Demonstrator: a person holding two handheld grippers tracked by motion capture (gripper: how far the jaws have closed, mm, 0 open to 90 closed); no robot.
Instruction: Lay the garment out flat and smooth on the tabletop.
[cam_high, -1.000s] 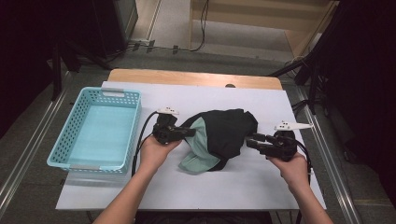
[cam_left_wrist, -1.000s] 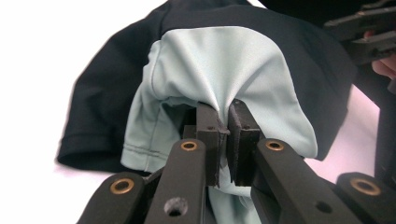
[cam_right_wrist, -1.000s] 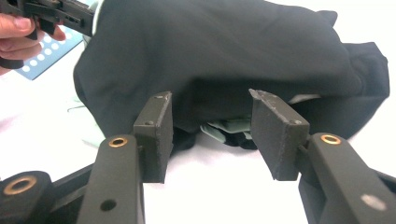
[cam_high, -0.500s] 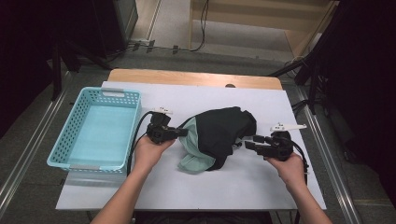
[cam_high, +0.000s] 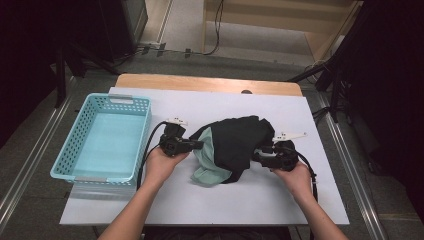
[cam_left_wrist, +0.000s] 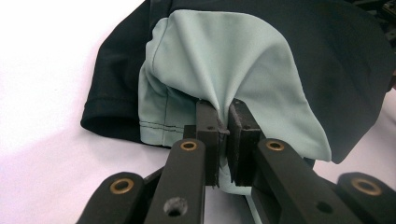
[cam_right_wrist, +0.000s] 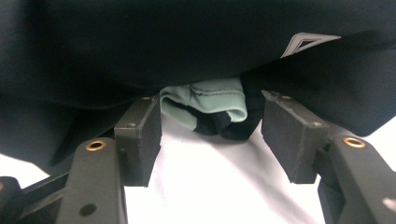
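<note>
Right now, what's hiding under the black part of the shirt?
A mint-green layer peeks out from under the black fabric: a green flap that the left gripper pinches, and a folded green hem at the right edge. Anything deeper is covered.

High view: white table (cam_high: 210, 200) bright and evenly lit, seemingly from overhead; room to left and right falls into near-black. Soft, short shadows beside basket (cam_high: 102, 145) and under cloth (cam_high: 232, 145). Slightly soft overall.

Left gripper view: table at left blown out to glare; cloth (cam_left_wrist: 243, 60) sharp, near jaws blurred.

Right gripper view: dim, dark cloth (cam_right_wrist: 140, 42) shows little detail; white table below bright; near jaws soft, perhaps out of focus.
</note>
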